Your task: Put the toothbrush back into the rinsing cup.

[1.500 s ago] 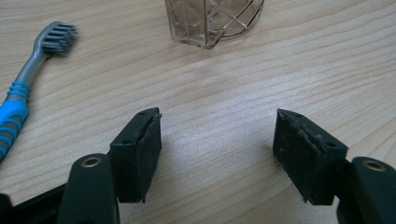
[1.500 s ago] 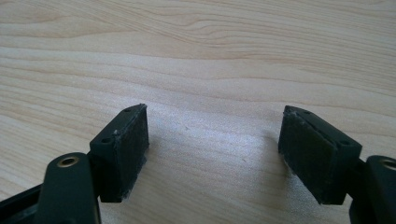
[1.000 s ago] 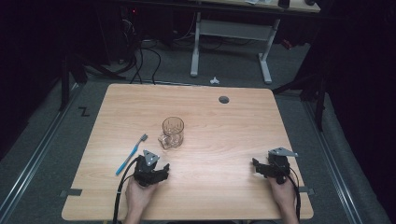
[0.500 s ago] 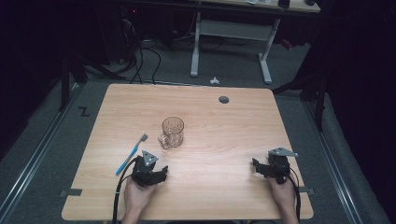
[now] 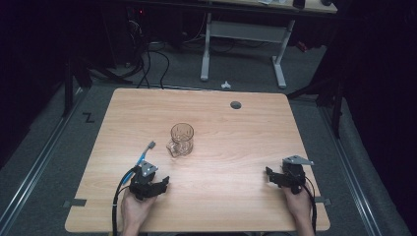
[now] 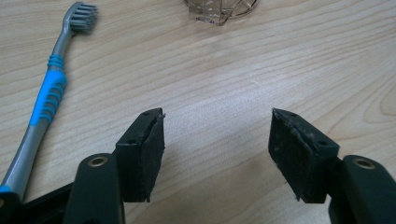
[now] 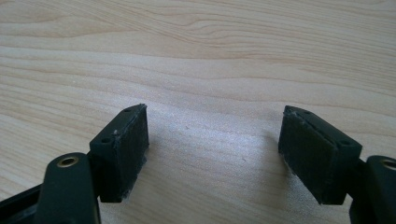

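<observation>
Lying flat: grey-and-blue toothbrush (image 6: 44,100), bristles up

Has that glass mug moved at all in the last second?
No. The glass mug stands at the same spot on the table, just as far from the dark round hole and beside the toothbrush head.

Dim room, grey carpet (image 5: 54,162), cables (image 5: 147,59)
</observation>
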